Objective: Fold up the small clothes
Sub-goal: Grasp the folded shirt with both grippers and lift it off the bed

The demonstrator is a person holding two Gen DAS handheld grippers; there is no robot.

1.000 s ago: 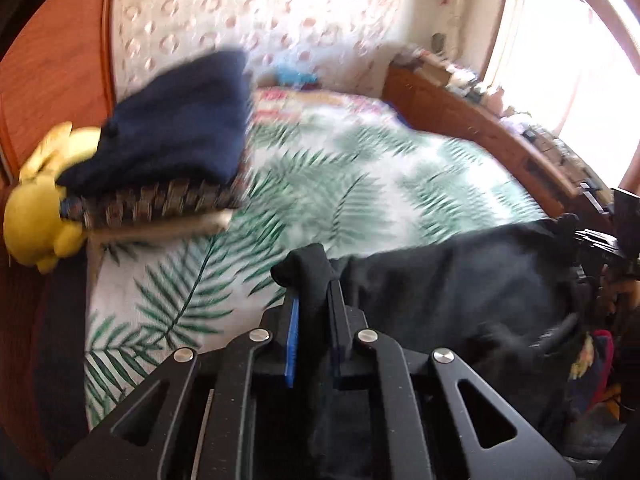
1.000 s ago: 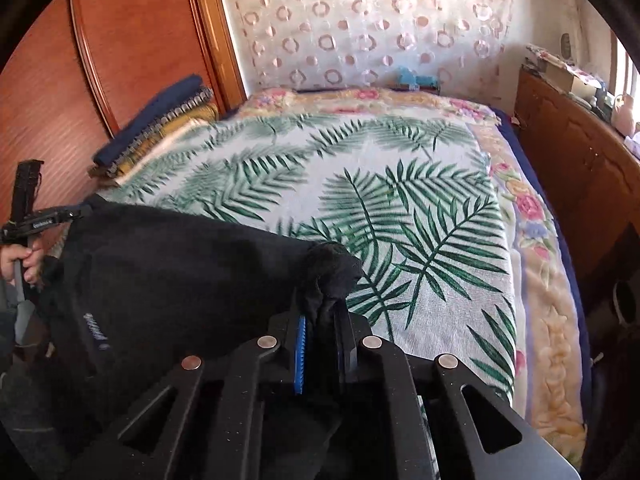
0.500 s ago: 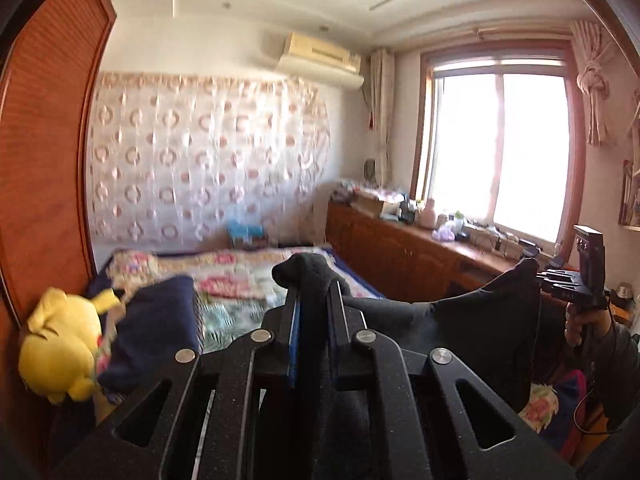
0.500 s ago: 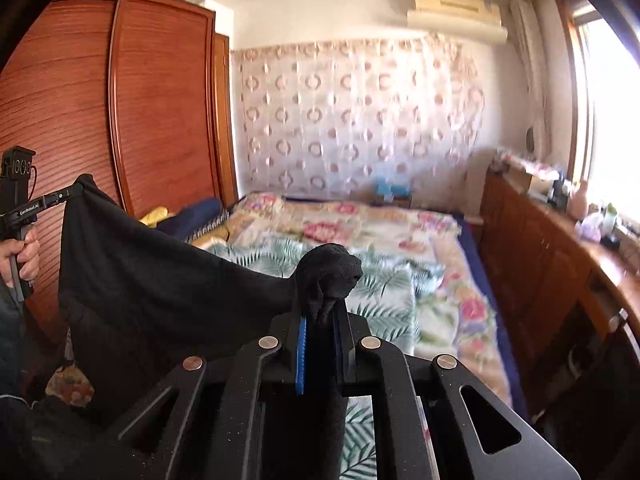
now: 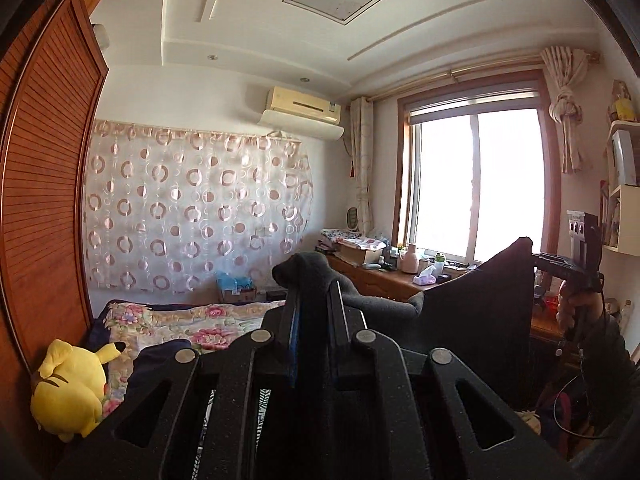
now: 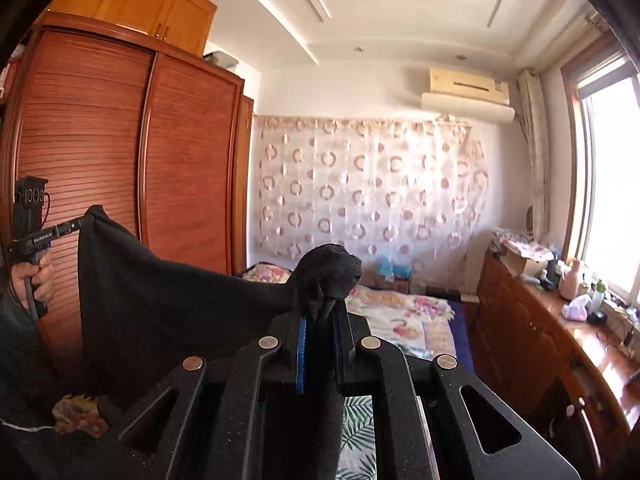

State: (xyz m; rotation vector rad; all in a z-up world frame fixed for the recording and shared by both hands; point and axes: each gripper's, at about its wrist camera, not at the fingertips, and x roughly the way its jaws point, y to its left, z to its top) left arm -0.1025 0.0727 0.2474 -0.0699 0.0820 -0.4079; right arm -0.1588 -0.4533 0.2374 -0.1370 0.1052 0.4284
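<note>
Bedroom walls, a white stepped ceiling and a bright window [image 5: 476, 184] frame both views, with the cameras raised well above the bed [image 6: 400, 312]. Nearest the lens in the left wrist view, the left gripper [image 5: 314, 300] has its two fingers pressed together on a bunched corner of a black garment [image 5: 476, 304], a soft knob of cloth poking up past the fingertips. In the right wrist view the right gripper [image 6: 320, 316] pinches the opposite corner the same way, a coarse knitted lump standing above its blue-edged pads. Between the two grips the garment is stretched out in the air, its long axis running side to side from one gripper to the other, the top edge sagging in a shallow curve and the rest hanging straight down as a matte, dark sheet. It blocks part of the bed and of the floor beneath.

Beyond it, a yellow plush toy [image 5: 70, 388] sits at the bed's left edge against a slatted reddish wooden wardrobe [image 6: 100, 152]. A floral quilt covers the bed; a palm-leaf print shows lower down. On the right a cluttered wooden sideboard [image 6: 528, 320] runs under the window. Farthest back hang a sheer curtain with ring patterns [image 5: 192, 208] and a cream air conditioner [image 5: 300, 110].
</note>
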